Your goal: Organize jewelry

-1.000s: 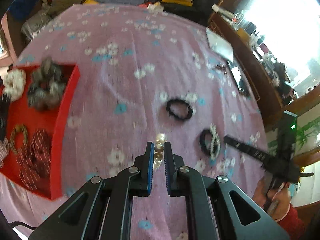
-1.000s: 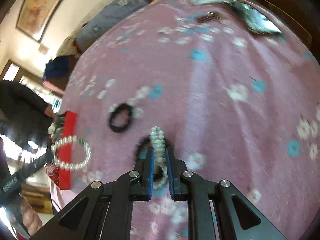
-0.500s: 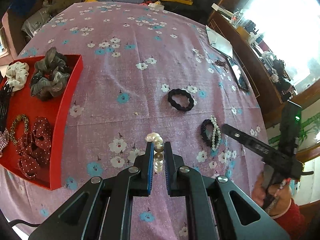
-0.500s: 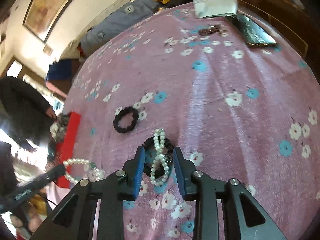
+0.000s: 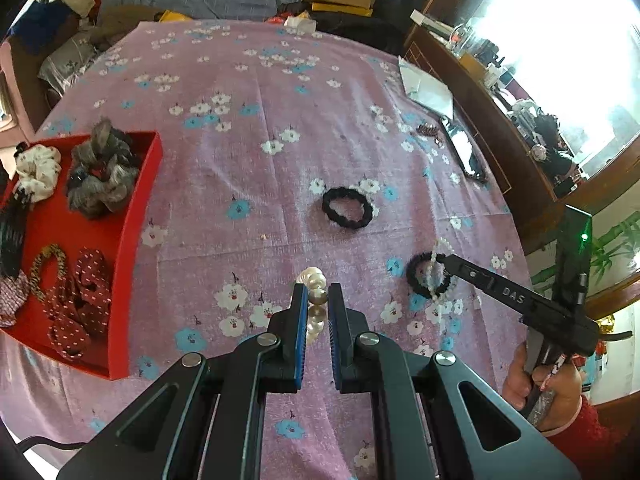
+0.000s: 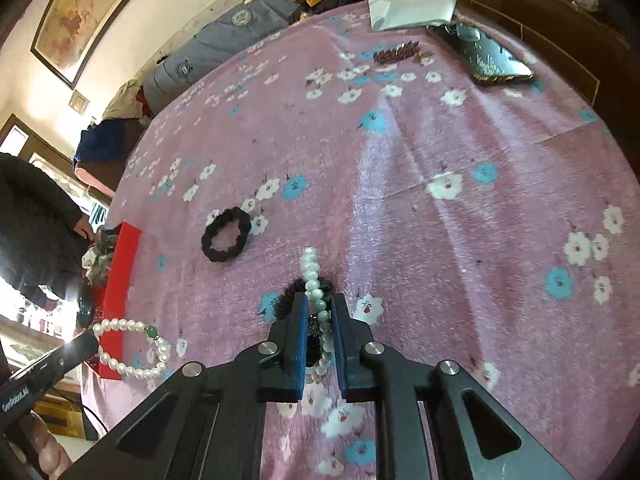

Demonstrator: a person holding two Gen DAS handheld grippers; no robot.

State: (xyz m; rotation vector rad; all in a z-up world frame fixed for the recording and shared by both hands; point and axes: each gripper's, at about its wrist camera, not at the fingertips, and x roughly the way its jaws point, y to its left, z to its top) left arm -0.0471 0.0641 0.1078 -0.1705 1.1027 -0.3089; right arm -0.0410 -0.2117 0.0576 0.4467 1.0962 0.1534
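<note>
My left gripper [image 5: 318,292] is shut on a bracelet of large pearls [image 5: 316,280] with one green bead, held over the pink flowered cloth; in the right wrist view that bracelet [image 6: 120,324] hangs from the left gripper [image 6: 90,344]. My right gripper [image 6: 319,302] is closing its jaws, and its pads press on a small-pearl bracelet [image 6: 311,264]. A black hair tie [image 6: 288,300] lies just beneath it. A second black hair tie [image 5: 347,208] lies farther out on the cloth. The red tray [image 5: 138,216] sits at the left.
The tray holds several scrunchies, among them a grey one [image 5: 102,176] and a red dotted one [image 5: 76,304]. A dark phone [image 6: 496,60], a brown hair clip [image 6: 396,54] and white paper [image 6: 412,8] lie near the far right edge. A person in dark clothes [image 6: 32,220] stands beyond the tray.
The right jaws were shut on the small-pearl bracelet, opened around it half a second ago, and have closed on it again. The left gripper keeps its hold on the large pearls.
</note>
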